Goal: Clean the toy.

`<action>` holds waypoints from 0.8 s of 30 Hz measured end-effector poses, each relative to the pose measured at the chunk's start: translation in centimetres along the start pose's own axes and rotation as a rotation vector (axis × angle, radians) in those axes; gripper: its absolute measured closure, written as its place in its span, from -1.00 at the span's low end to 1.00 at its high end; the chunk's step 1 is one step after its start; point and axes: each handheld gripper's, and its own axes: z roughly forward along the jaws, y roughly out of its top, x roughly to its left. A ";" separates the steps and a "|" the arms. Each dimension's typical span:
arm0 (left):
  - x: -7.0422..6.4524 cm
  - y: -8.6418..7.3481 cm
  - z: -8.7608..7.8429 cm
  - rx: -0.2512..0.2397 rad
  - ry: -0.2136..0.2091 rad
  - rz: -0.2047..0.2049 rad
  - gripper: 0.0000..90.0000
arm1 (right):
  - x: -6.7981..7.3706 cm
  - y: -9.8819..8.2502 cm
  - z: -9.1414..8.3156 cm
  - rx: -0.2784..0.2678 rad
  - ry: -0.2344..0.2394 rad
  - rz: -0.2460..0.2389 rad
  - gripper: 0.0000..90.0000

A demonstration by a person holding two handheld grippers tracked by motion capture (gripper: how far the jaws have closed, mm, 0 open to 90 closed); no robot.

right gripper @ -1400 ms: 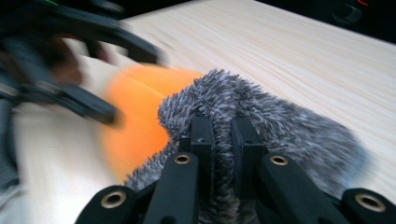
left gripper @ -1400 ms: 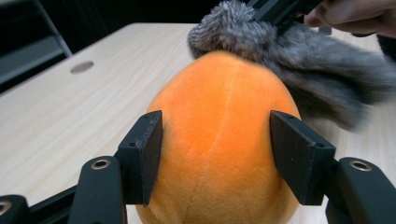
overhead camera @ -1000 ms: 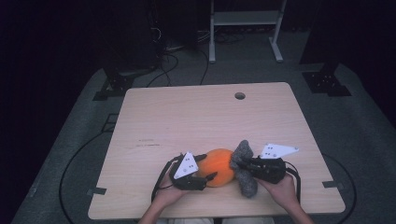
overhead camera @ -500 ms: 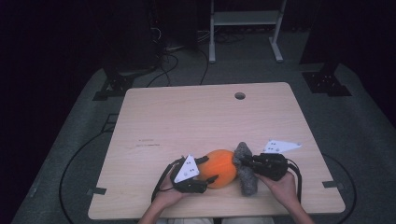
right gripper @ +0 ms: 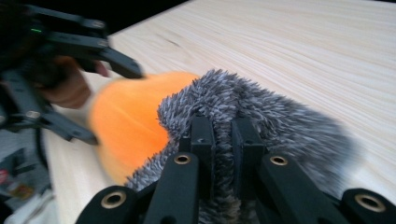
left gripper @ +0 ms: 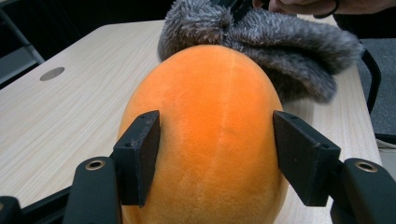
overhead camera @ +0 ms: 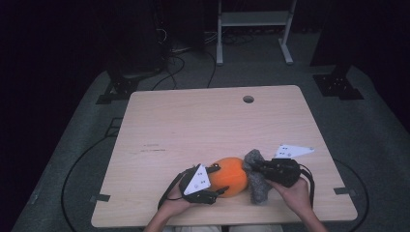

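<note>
An orange plush toy (overhead camera: 231, 175) with a grey furry end (overhead camera: 256, 186) lies near the table's front edge. My left gripper (overhead camera: 220, 180) comes in from the left, and its two pads (left gripper: 140, 154) press into the sides of the orange body (left gripper: 210, 140). My right gripper (overhead camera: 255, 167) comes in from the right. In the right gripper view its jaws (right gripper: 223, 135) are pinched together on the grey fur (right gripper: 280, 121), with the orange body (right gripper: 126, 126) and the left gripper behind it. A hand holds each gripper.
The wooden table (overhead camera: 203, 125) has a round cable hole (overhead camera: 248, 99) near its far edge. Cables trail from both grippers over the front edge. A white metal stand (overhead camera: 251, 19) and dark equipment sit on the floor beyond the table.
</note>
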 end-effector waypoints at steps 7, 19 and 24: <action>1.5 0.6 -0.6 -0.027 0.012 -0.176 -0.66 | 1.3 0.5 0.2 -0.031 0.034 -0.021 0.79; 0.6 1.1 -0.2 -0.013 0.088 -0.018 -0.04 | -0.7 0.5 -1.1 -0.084 0.069 0.041 0.79; 0.2 1.6 0.2 0.005 0.117 0.072 -0.28 | 0.9 1.3 0.2 -0.036 0.049 -0.045 0.78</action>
